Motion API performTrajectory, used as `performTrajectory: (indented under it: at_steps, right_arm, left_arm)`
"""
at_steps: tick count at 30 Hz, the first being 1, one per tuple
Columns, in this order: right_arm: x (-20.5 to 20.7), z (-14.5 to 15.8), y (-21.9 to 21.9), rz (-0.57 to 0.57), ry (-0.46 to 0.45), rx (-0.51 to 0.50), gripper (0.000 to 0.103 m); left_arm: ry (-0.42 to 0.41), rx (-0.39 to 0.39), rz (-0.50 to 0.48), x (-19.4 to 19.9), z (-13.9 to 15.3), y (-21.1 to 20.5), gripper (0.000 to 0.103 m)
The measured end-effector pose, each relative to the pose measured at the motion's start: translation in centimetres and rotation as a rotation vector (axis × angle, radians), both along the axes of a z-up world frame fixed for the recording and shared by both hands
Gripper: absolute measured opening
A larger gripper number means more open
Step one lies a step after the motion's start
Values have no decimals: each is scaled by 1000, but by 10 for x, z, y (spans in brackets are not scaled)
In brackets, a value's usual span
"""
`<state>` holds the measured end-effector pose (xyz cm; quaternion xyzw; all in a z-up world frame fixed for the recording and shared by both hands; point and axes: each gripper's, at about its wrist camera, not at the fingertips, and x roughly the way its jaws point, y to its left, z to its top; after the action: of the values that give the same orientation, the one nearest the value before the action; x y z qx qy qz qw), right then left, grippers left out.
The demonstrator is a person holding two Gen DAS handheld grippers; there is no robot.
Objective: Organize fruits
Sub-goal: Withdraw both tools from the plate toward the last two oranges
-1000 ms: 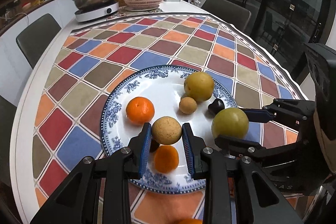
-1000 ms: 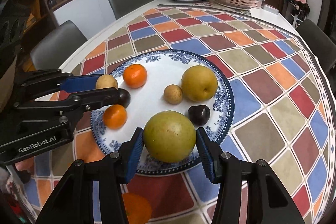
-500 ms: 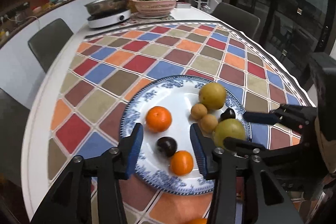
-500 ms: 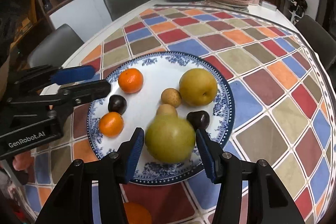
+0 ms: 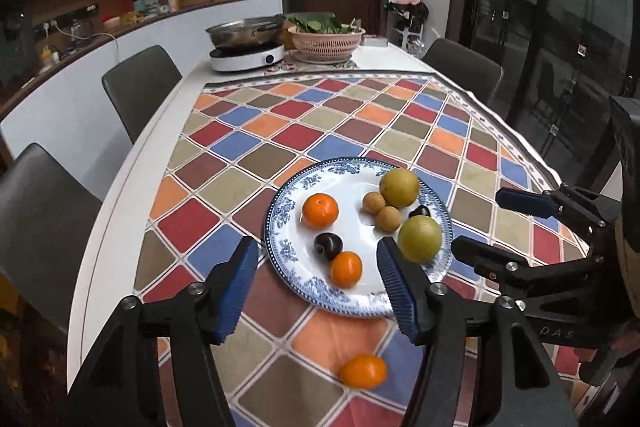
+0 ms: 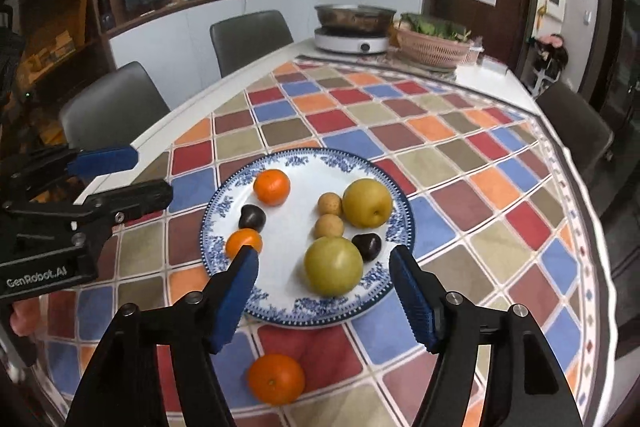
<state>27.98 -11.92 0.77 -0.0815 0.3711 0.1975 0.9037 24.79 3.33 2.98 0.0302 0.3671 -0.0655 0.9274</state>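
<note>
Orange mandarin [image 6: 276, 378] outside plate [image 6: 256, 297], checkered tablecloth [image 6: 460, 195]

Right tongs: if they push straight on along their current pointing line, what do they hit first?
Most likely the green pear on the near side of the blue-patterned plate. It sits centred between the open right tongs, whose jaws have just been opening, clear of the fruit. Depth is unclear; they might pass above it.
</note>
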Motion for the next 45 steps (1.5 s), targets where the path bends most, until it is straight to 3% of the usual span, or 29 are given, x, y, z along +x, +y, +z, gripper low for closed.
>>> performTrajectory:
  at_steps: [7,14,27,36,45]
  right_arm:
    - [-34,19,-2,0,-56,4,73]
    - [-61,21,-3,-3,-72,10,73]
    - [-87,-14,0,7,2,-23,73]
    - [-83,-43,3,16,62,-52,73]
    - [-69,-67,5,21,133,-65,65]
  left_arm:
    - [-39,-5,15,-34,14,1,71]
    - [-45,14,1,-62,10,1,73]
    - [21,-29,-76,-83,-31,-1,73]
    - [95,-43,-132,-71,-68,-5,72]
    - [166,-59,-138,-54,-92,-9,57]
